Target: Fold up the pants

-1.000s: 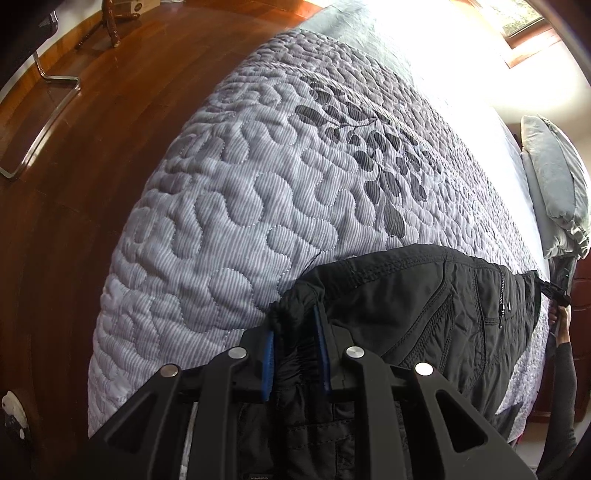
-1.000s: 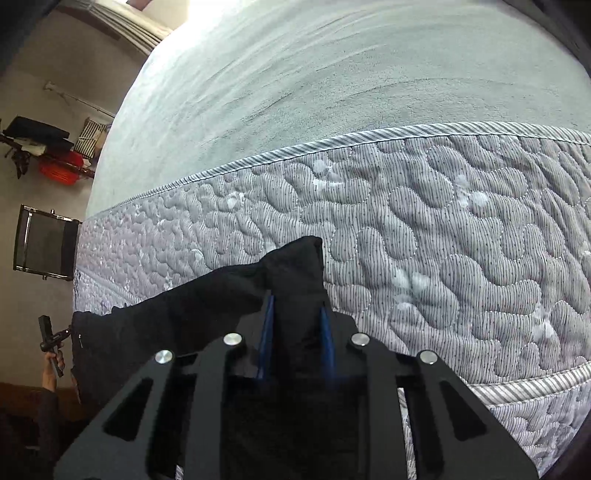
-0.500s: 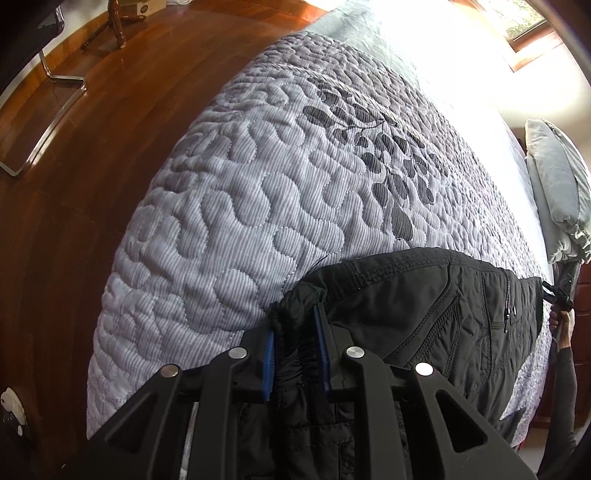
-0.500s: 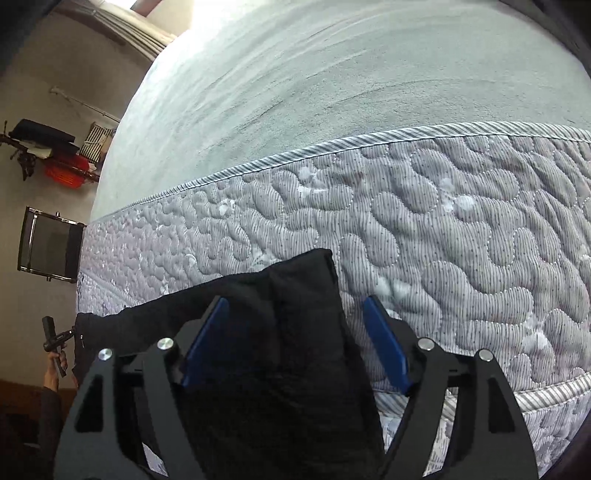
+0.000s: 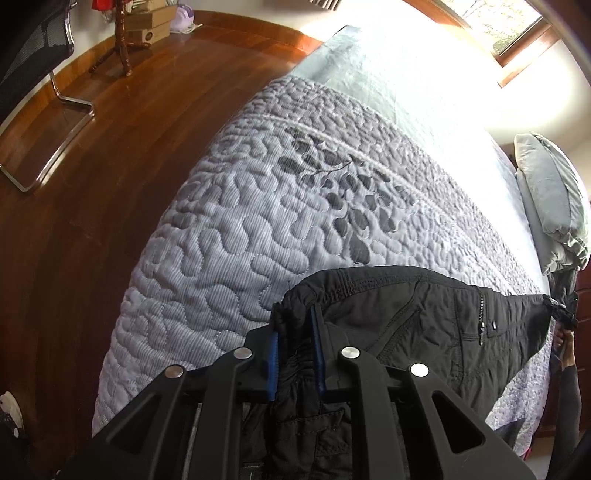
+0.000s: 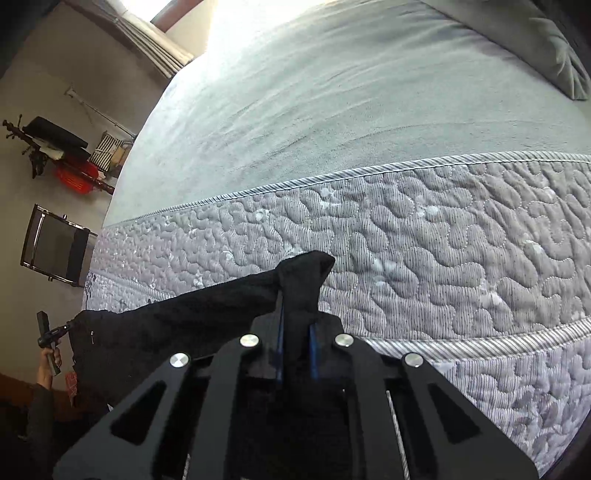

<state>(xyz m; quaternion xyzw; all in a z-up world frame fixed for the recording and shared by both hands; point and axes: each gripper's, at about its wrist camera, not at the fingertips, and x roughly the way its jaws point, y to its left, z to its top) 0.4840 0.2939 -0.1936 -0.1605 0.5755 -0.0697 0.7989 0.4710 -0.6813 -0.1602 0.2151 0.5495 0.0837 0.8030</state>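
Up close, left gripper (image 5: 295, 332): blue-padded jaws closing, pads pressed on the gathered elastic waistband of the black nylon pants (image 5: 424, 325). Right gripper (image 6: 295, 321): jaws clamped on a black peak of the same pants (image 6: 177, 325), fabric pinched between the pads.

Pants: matte black, crinkled, with a slanted seam pocket and a short vertical zipper toward their right part in the left wrist view. Waistband bunches at the left gripper; cloth stretches taut to the right from there, ending where the other gripper is seen far right beside a sleeved arm. Below the pads, fabric hangs in folds.

Pants lie across the near edge of the grey quilted bedspread (image 5: 229, 229), pebble-stitched with dark leaf motifs. Beyond it, a pale green-grey sheet (image 6: 332, 92). Grey pillow (image 5: 550, 199) at the far right.

Room: reddish-brown wooden plank floor (image 5: 110, 140) to the left, chrome-legged chair (image 5: 40, 74), bright window (image 5: 506, 22) at top right.
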